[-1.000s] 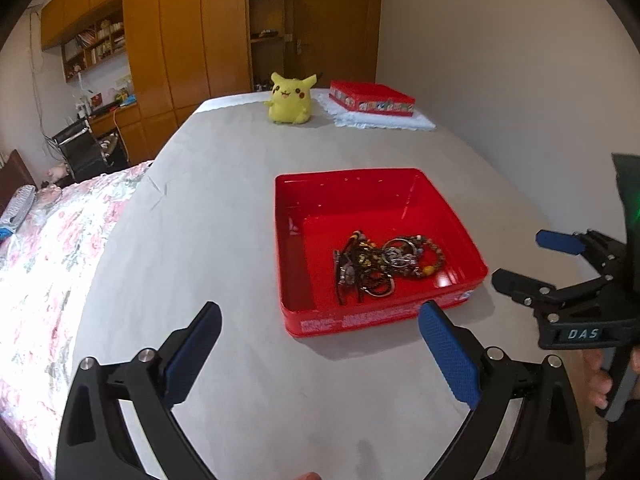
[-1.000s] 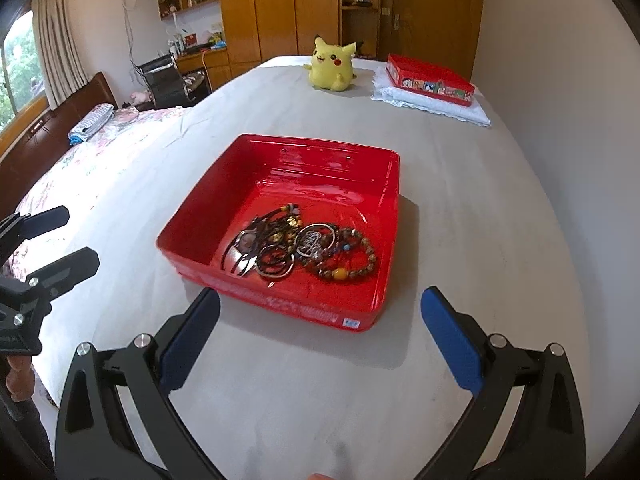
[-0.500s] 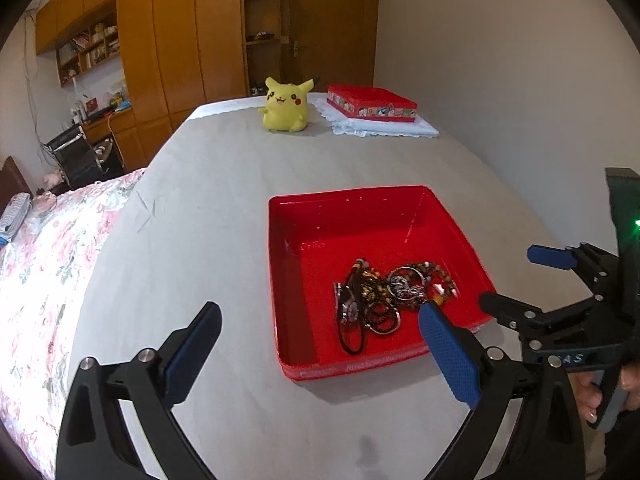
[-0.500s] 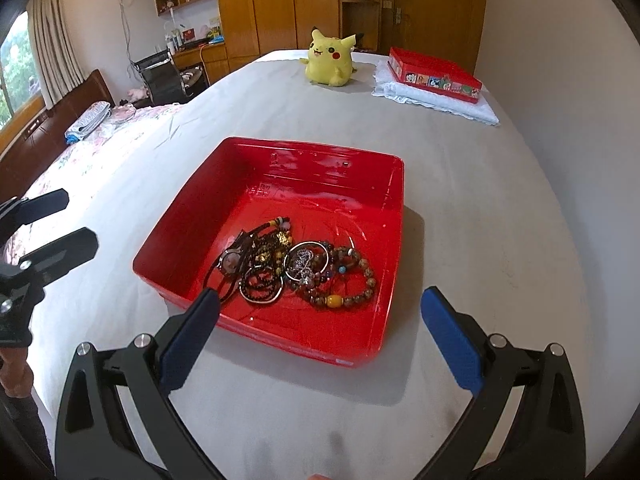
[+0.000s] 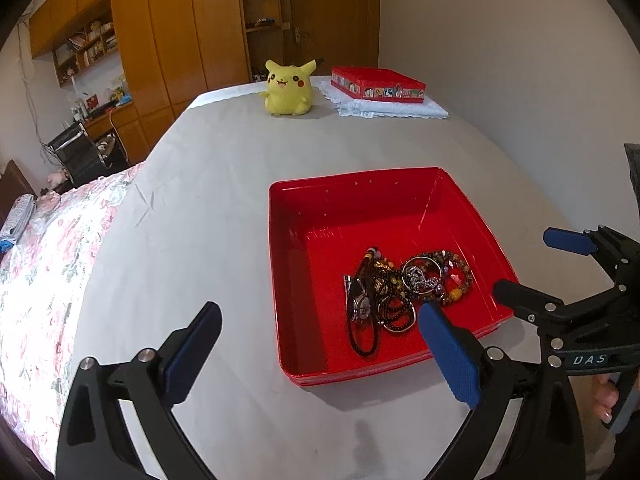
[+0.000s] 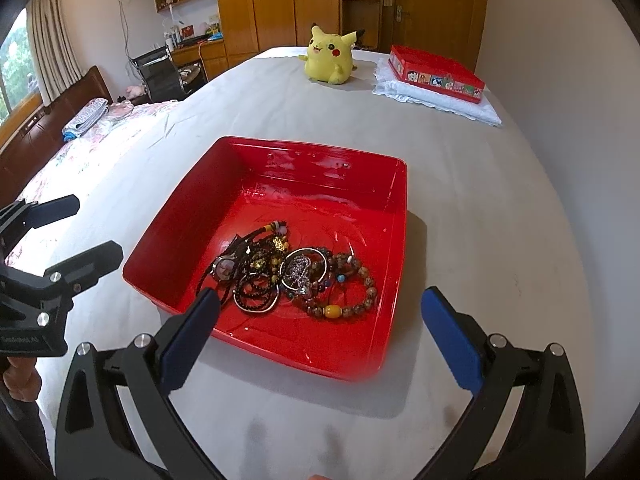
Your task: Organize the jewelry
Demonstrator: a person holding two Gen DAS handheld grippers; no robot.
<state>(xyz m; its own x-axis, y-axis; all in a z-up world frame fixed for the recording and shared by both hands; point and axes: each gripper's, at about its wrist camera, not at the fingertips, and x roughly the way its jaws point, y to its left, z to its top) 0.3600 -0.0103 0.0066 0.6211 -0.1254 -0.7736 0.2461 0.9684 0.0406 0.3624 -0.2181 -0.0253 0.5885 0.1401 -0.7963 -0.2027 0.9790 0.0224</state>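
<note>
- Bedroom scene: grey bed (image 6: 480,220) carries a red tray (image 6: 392,200).
- Jewelry (image 6: 296,276) lies tangled in the tray's near part.
- Left gripper (image 5: 320,356) and right gripper (image 6: 320,336): fingers wide apart, empty, hovering near the tray.
- Stage unsettled: sorting pending, or pieces gathered.

The one text that reads clearly is "DAS", in pale letters on a dark plate on the body of the right gripper (image 5: 536,264), seen from the left wrist camera to the right of and a little behind the left gripper's own fingers. A like plate sits on the left gripper (image 6: 86,232) in the right wrist view, left of the near claw, but its lettering is too blurred to read. The far tin (image 6: 436,73) bears picture panels; no words can be made out.
</note>
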